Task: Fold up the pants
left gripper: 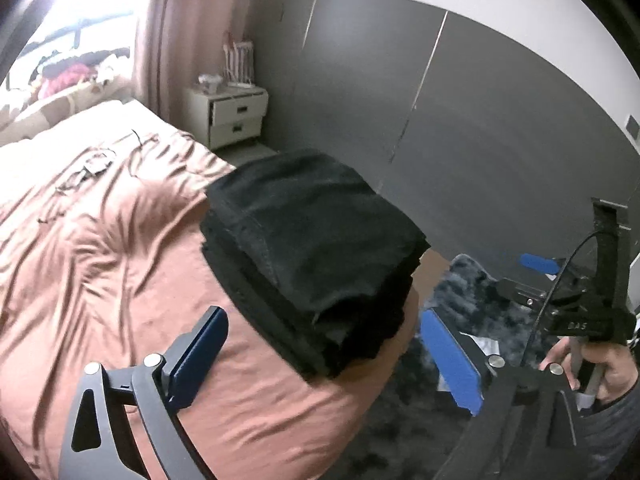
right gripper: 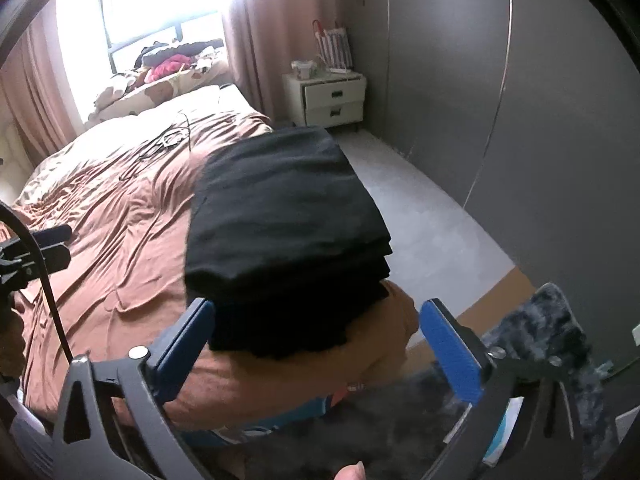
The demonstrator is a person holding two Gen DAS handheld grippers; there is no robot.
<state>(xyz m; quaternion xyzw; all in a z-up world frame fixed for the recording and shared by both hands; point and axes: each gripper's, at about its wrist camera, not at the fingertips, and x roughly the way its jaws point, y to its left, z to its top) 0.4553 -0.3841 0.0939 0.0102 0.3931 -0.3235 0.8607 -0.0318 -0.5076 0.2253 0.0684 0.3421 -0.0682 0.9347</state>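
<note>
The left gripper (left gripper: pixel 324 360), a dark metal frame with two blue-padded fingers, stands spread wide with nothing between its pads. The right gripper (right gripper: pixel 320 344), of the same build, is likewise spread wide and pinches nothing. Just ahead of both, lying between and beyond the fingertips without touching them, the pair of black fabric pants (right gripper: pixel 284 232) sits folded into one thick rectangular stack at the near corner of the bed with a rumpled salmon-pink cover (left gripper: pixel 100 240). The stack's layers show along its near edge; how many there are cannot be counted.

Farther out, past the bed's far corner, one white bedside cabinet (right gripper: pixel 326 98) with two drawers, both shut, stands against the grey wardrobe wall (right gripper: pixel 460 80); the small things on its top are too blurred to name. A striped bag (right gripper: pixel 334 46) rises behind it. Thin dark cords (right gripper: pixel 168 140) lie on the cover, their ends hard to make out. Below the right-hand fingers a dark shaggy rug (right gripper: pixel 552 320) is partly cut off. A person's hand (left gripper: pixel 608 368) grips a handle at the left wrist view's edge.
</note>
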